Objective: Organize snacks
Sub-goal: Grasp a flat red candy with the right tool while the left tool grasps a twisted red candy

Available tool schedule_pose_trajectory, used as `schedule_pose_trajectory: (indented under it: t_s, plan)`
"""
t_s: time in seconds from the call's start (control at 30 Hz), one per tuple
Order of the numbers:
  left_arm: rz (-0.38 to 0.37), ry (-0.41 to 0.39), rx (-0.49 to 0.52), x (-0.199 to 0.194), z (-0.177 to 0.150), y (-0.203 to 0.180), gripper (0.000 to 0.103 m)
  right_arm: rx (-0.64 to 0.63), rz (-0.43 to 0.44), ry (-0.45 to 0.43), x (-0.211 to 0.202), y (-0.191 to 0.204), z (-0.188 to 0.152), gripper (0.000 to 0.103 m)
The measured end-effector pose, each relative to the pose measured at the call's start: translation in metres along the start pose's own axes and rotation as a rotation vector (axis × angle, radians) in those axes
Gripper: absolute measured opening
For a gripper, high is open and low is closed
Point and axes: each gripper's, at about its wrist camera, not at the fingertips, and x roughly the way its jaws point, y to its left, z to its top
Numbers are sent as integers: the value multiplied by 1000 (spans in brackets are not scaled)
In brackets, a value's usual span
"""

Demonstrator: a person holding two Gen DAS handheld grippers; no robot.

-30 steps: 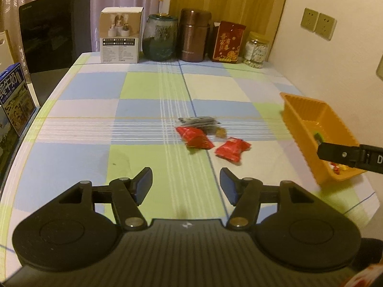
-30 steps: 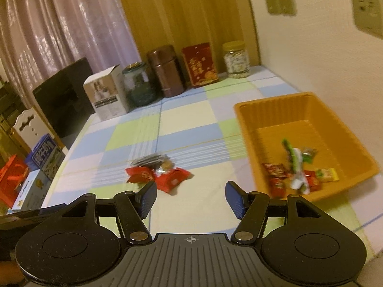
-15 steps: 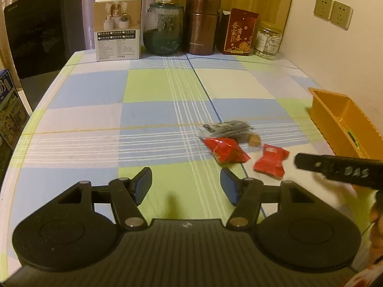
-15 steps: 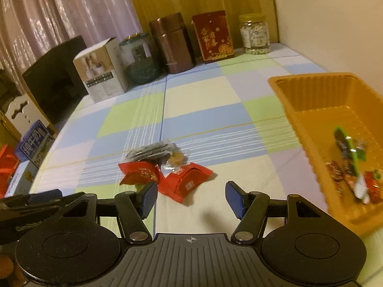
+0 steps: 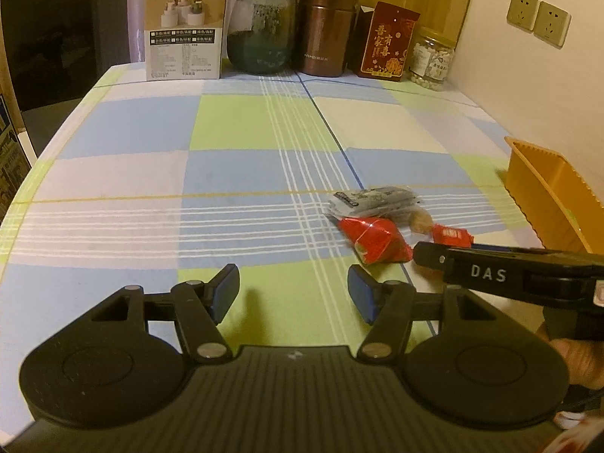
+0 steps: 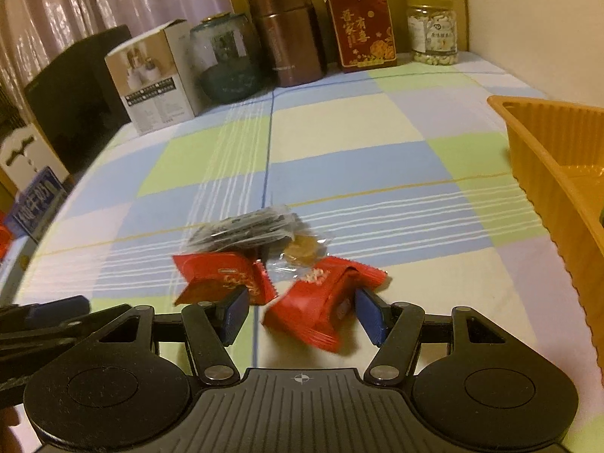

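Several snacks lie together on the checked tablecloth: a grey packet [image 6: 245, 226], a small brown sweet in clear wrap [image 6: 302, 249], a left red packet [image 6: 222, 279] and a right red packet [image 6: 321, 302]. My right gripper [image 6: 302, 313] is low over the cloth with the right red packet between its jaws. The jaws are closing, with a gap still showing at the left pad. My left gripper [image 5: 294, 292] stands open over bare cloth, short and left of the left red packet [image 5: 373, 241]. The right gripper's fingers [image 5: 430, 256] cross in from the right and partly hide the other red packet [image 5: 451, 234].
An orange tray [image 6: 547, 158] stands at the right, by the wall. Along the far edge stand a white box [image 5: 185, 26], a glass jar [image 5: 260, 30], a brown canister [image 5: 326, 26], a red box [image 5: 389, 41] and a nut jar [image 5: 432, 60]. A black panel [image 5: 49, 45] stands far left.
Both grippers have come forward and down towards the snacks. The right gripper has moved around the right red packet and its jaws have narrowed a little. The left jaws are unchanged.
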Motion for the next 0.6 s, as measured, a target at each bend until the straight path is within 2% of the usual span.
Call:
schedule_pose_trajectory:
  t_s: [0.23, 0.6]
  plan:
    - [-29, -4, 27, 7, 1, -8, 60, -27, -17, -6, -3, -4, -1, 43]
    - [-109, -36, 80, 28, 12, -33, 60, 22, -35, -39, -38, -27, -4, 43]
